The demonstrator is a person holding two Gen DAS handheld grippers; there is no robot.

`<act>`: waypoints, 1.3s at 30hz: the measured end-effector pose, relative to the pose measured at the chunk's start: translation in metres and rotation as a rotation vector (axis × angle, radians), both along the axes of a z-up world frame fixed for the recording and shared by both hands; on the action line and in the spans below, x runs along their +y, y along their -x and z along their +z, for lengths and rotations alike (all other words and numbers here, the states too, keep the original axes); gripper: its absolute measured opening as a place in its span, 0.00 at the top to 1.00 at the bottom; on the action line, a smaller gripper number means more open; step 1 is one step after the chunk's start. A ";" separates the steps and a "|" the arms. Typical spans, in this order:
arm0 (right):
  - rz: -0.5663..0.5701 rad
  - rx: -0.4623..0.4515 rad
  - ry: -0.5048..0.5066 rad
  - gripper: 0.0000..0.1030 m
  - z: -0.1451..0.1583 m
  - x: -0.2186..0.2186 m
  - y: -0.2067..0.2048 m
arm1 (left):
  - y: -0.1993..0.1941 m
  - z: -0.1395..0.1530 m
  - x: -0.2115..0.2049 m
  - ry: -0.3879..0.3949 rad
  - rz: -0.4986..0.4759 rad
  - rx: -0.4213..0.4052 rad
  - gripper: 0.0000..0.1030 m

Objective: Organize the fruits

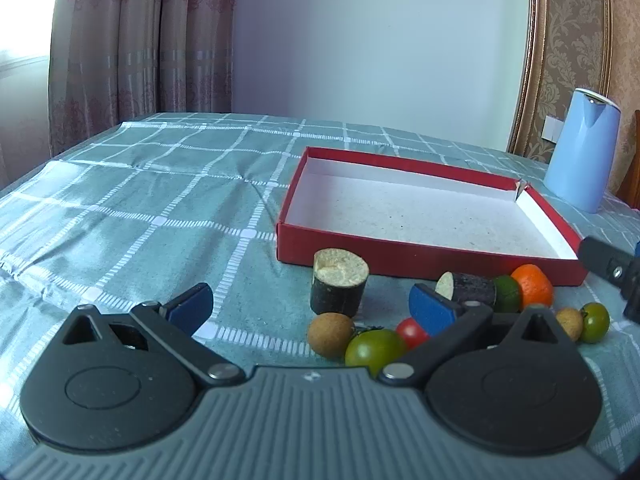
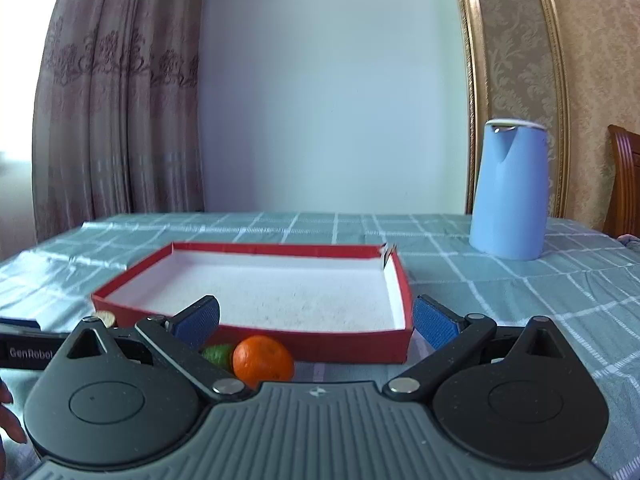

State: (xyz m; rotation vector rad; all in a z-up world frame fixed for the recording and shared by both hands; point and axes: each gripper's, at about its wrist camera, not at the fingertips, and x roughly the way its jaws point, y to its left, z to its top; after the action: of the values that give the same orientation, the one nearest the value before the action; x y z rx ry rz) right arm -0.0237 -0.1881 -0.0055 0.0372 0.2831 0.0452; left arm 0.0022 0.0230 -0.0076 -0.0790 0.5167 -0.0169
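Tray: the shallow red cardboard tray with white inside [image 1: 430, 216] lies empty mid-table on the teal checked tablecloth [image 1: 132, 208], likely meant to receive the fruit.
Fruit: loose cluster along the tray's near wall.
Count: one orange mandarin [image 1: 533, 285], one lime [image 1: 507, 293], two dark cane sections [image 1: 339, 286], two brown longans [image 1: 330, 334], two green tomatoes [image 1: 374, 351], one red tomato [image 1: 412, 332].
Left gripper [image 1: 312, 310]: spread wide, empty, low over the cluster.
Right gripper [image 2: 316, 320]: spread wide, empty, before the tray's near wall.

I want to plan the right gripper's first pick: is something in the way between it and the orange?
Nothing visible blocks it. The orange lies on the cloth just ahead of the open right gripper, beside the red box.
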 end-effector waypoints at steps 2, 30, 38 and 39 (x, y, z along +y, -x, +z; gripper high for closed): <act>0.012 0.015 0.007 0.00 -0.002 0.002 -0.002 | 0.000 0.000 -0.002 -0.014 -0.006 -0.007 0.00; -0.002 0.040 -0.013 0.00 -0.006 0.002 -0.003 | -0.001 -0.005 0.000 -0.013 -0.017 0.009 0.00; -0.004 0.061 -0.023 0.00 -0.008 0.000 -0.006 | -0.001 -0.006 -0.001 -0.010 -0.021 0.008 0.00; -0.005 0.059 -0.026 0.00 -0.008 0.000 -0.006 | -0.001 -0.006 -0.002 -0.010 -0.022 0.009 0.00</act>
State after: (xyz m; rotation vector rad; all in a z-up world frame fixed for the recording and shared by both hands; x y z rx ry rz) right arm -0.0176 -0.1882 -0.0133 0.0651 0.3414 0.0425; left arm 0.0035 0.0214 -0.0134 -0.0638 0.5263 -0.0355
